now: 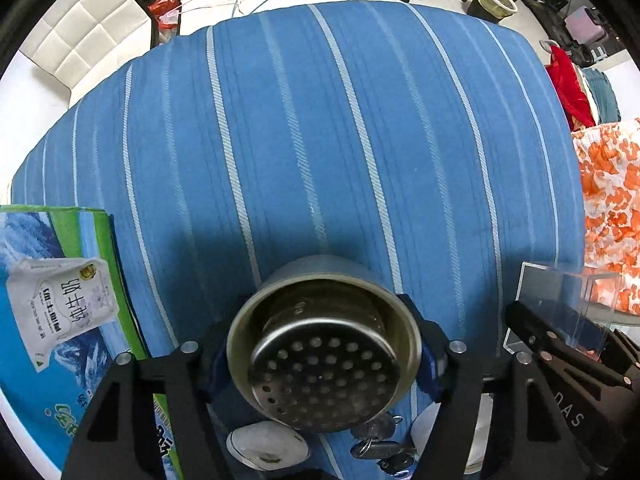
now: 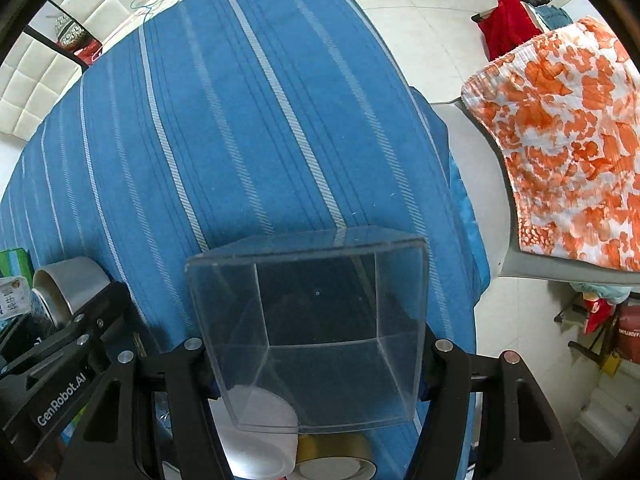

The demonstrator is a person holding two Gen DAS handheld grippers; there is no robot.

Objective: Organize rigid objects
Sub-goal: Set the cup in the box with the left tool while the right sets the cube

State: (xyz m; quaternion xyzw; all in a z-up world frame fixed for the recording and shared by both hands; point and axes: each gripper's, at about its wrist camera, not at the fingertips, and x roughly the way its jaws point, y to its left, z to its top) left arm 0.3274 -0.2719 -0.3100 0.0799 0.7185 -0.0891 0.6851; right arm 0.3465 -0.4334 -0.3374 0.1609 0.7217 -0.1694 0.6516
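A steel cup with a perforated strainer inside stands on the blue striped cloth. My left gripper points down over it, with a blue pad pressed against each side of the rim. The same cup shows at the left edge of the right wrist view. My right gripper is shut on a clear acrylic box, whose open top faces the camera. That box also appears at the right of the left wrist view.
A milk carton case lies to the left. A white mask and keys sit below the cup. A gold tape roll and a white object lie under the box. An orange floral cloth drapes a chair right of the table.
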